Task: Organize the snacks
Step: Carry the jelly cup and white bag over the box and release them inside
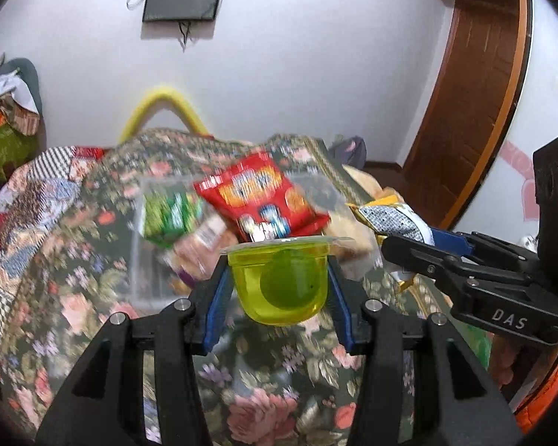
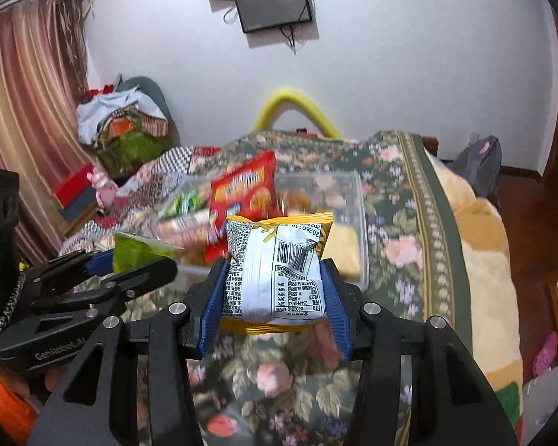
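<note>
Clamped between the blue pads of the left gripper (image 1: 281, 282), at the centre of the left wrist view, is a green jelly cup (image 1: 282, 278), held upright above the floral bedspread (image 1: 93, 260). Behind it, mid-frame, a clear plastic bin (image 1: 145, 260) already holds a red snack bag (image 1: 260, 197) and a green packet (image 1: 167, 215).

From the right wrist view, the right gripper (image 2: 275, 282) at centre pinches a yellow-and-white snack packet (image 2: 275, 267) just before the bin. Sorting seems well under way; these two items are likely still to be dropped in.

home bedroom, likely | floral bedspread (image 2: 398, 200) | curtain (image 2: 29, 111) | wooden door (image 1: 476, 85)
</note>
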A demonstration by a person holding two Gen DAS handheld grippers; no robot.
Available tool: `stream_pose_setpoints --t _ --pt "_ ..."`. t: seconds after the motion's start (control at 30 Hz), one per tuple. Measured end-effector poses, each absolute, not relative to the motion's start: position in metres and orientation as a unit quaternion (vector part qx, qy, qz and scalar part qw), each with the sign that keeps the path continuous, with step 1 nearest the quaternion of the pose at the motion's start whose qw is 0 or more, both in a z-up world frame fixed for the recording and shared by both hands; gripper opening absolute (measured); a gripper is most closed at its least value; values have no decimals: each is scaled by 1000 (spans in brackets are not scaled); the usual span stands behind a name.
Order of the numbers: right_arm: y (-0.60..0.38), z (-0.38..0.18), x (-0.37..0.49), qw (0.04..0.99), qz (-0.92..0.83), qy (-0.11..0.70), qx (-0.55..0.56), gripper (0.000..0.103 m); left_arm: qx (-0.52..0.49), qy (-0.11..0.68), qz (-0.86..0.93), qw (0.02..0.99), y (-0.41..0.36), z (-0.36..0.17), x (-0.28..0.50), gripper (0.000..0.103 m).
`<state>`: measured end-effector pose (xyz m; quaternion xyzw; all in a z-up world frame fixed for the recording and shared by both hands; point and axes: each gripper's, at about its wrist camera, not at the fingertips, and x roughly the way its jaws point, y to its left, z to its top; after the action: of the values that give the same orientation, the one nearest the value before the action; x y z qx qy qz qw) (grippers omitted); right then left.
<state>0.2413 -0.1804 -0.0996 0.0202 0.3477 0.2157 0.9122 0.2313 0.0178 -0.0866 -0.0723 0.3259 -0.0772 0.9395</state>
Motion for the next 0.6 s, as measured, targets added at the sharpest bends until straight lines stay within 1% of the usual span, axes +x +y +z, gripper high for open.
stream_pose_setpoints --t 0.13,0.27,0.37,0.6 --pt "-177 -90 251 920 210 331 16 46 -67 308 -64 947 29 -66 242 48" --pt "-174 -83 267 924 203 322 15 46 -59 302 -49 950 40 -59 259 48" --pt "-172 -84 286 926 193 325 17 46 -56 305 -40 950 50 -60 277 48" --pt "-167 -101 322 918 174 356 7 46 -74 341 -32 936 63 -81 318 48"
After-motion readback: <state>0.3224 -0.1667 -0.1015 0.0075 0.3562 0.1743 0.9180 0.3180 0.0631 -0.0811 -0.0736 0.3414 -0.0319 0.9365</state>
